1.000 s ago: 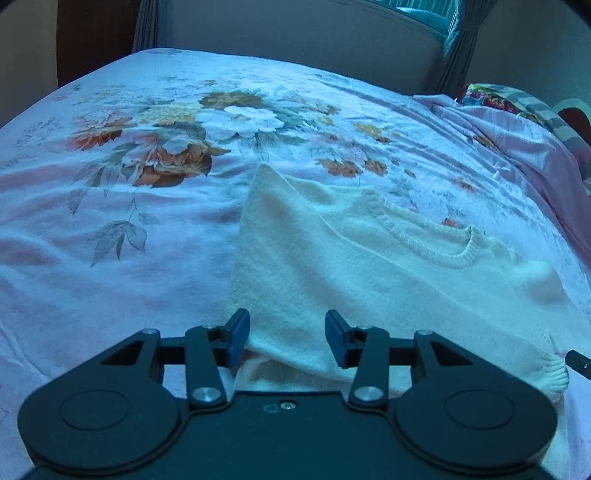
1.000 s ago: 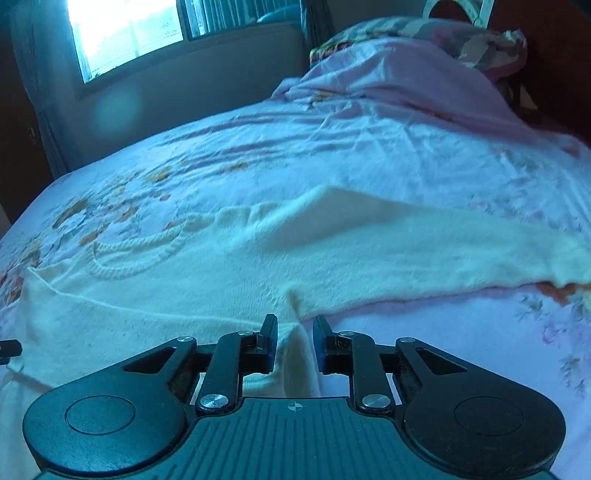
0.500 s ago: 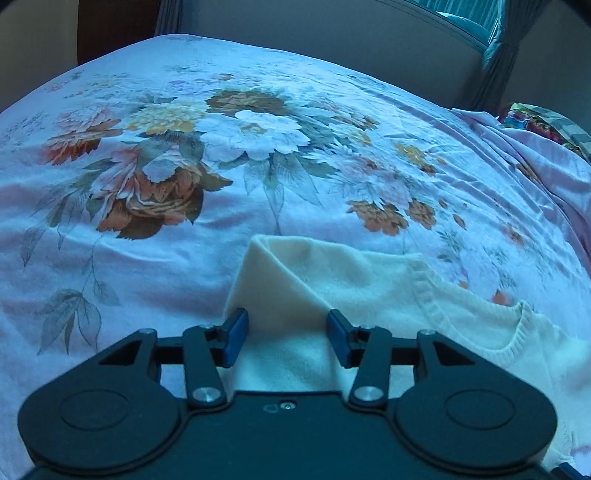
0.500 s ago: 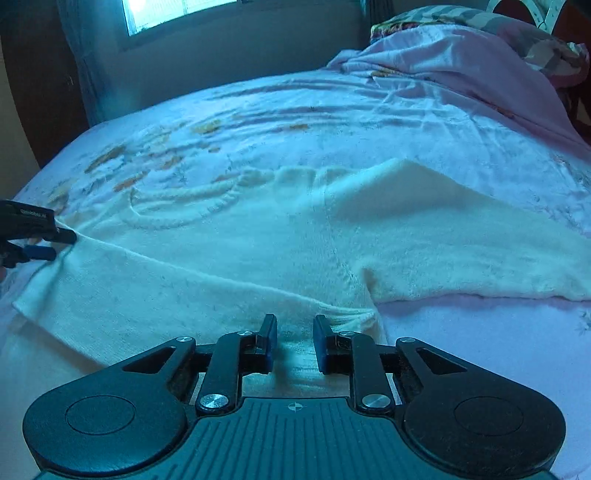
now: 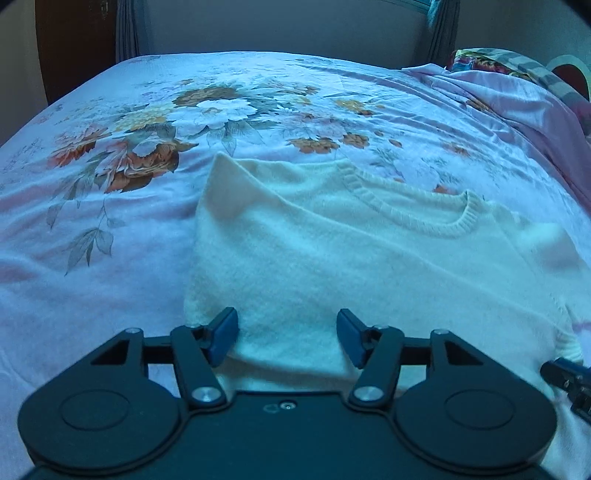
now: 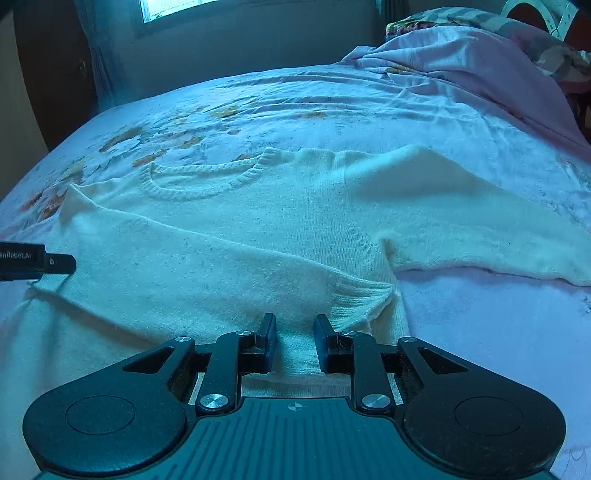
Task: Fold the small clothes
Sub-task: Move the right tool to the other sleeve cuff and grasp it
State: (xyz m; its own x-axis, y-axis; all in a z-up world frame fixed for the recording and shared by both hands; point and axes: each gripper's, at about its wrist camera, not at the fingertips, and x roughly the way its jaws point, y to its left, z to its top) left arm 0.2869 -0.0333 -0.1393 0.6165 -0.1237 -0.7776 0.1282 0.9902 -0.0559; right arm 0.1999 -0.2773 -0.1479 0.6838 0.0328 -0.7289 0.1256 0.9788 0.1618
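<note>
A cream knit sweater (image 5: 332, 258) lies flat on the floral bed sheet (image 5: 110, 221), ribbed collar (image 5: 424, 218) away from me. One sleeve is folded across the body, and its ribbed cuff (image 6: 362, 295) lies just right of my right gripper (image 6: 294, 341). That gripper stands narrow, with sweater cloth filling the gap between its pads. My left gripper (image 5: 287, 338) is at the sweater's folded left edge; its jaws are opening, cloth lies between them and the pads stand clear of it. The other sleeve (image 6: 480, 229) stretches out to the right.
A bunched pink blanket (image 6: 461, 62) and a patterned pillow (image 5: 491, 59) lie at the head of the bed on the right. A wall with a window (image 6: 173, 7) and curtains stands beyond the far edge. Bare sheet lies left of the sweater.
The left gripper drew back from the sweater's shoulder corner to its lower edge and its jaws spread wider. The folded sleeve and its cuff now lie flat on the body by the right gripper.
</note>
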